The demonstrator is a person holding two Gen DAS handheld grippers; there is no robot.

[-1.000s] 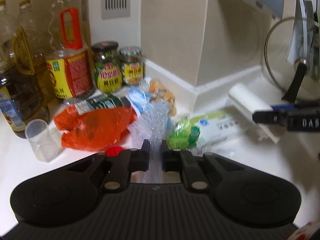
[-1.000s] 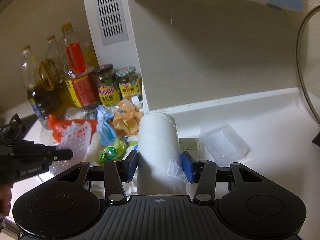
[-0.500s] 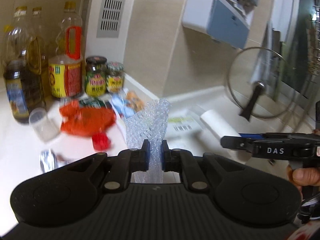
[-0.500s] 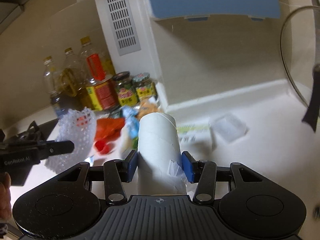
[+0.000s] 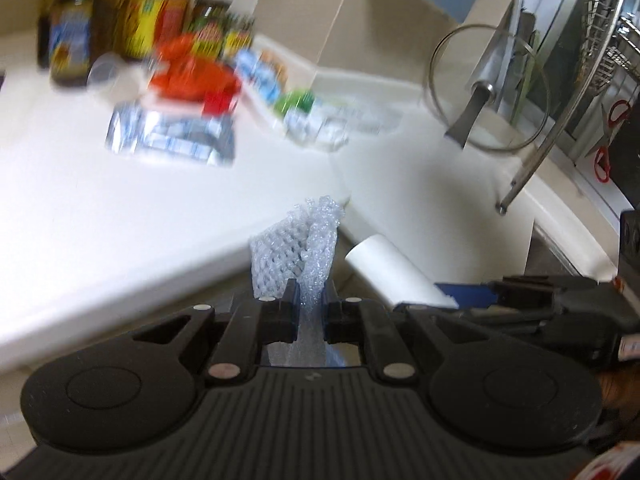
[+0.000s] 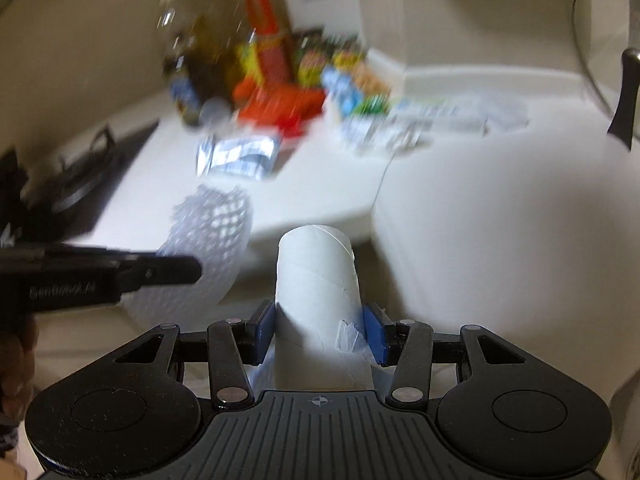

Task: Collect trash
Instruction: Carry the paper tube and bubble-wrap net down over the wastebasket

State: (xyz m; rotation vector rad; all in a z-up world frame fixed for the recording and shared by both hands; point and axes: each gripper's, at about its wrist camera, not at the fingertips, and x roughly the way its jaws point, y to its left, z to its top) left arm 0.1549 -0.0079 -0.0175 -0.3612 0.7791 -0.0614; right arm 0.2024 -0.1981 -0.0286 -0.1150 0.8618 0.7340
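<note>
Trash: foam net (image 5: 296, 256) pinched; stove (image 6: 76, 184) (right view only).

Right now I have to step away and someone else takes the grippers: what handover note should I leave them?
Left gripper: shut on the foam net, held off the counter edge.
Right gripper: shut on the paper tube, pads pressed on both its sides.
Both pieces are lifted clear of the counter; no bin shows in either view.
Left on the counter: the red bag, the foil wrapper, the green wrapper and other scraps near the bottles, all blurred.
Next, probably: drop these two pieces in the bin, then return for the rest.
</note>
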